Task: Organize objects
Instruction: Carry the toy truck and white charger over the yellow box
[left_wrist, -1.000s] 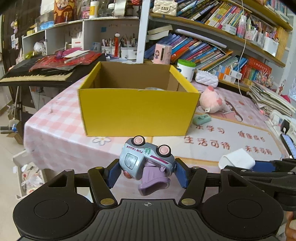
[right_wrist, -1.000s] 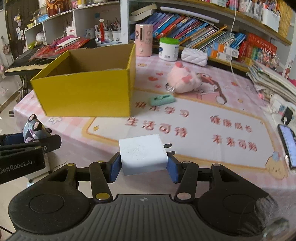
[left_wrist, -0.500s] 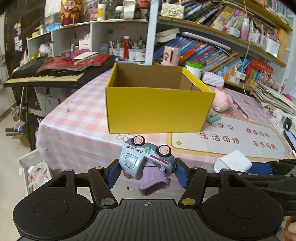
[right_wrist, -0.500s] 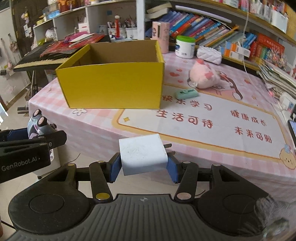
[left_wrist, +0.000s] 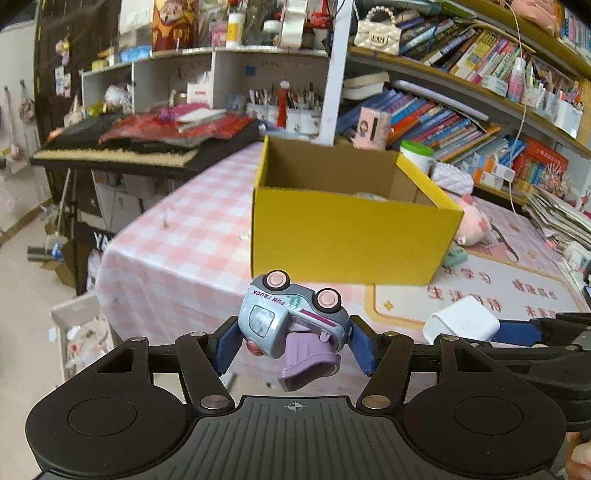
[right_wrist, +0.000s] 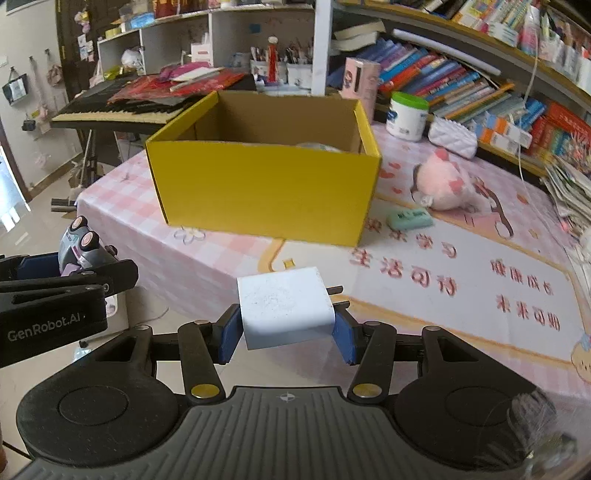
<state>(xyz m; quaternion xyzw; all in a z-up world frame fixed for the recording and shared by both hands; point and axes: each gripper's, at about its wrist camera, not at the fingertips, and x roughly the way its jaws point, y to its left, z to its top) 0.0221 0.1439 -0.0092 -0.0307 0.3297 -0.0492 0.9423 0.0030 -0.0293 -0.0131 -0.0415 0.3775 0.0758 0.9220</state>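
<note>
Now left tool (left_wrist: 293, 341) is clenched on the toy truck (left_wrist: 291, 317), wheels up, pinched across its body so it won't slip; right tool (right_wrist: 286, 332) grips the white charger (right_wrist: 284, 306) by its flat sides, prongs pointing right. Both hang off the table (right_wrist: 221, 266) edge, short of the yellow box (right_wrist: 266, 184) w/ open top, prob. the drop spot. Plush pig (right_wrist: 447, 182) & green eraser (right_wrist: 410, 218) lie beside the box, not yet sorted.

Each gripper (left_wrist: 293, 341) (right_wrist: 286, 334) was black plastic with blue pads (left_wrist: 224, 347), ribbed grey base, brass and silver screws, round side discs. "GenRobot.AI" marked the left gripper's (right_wrist: 51, 295) side.
</note>
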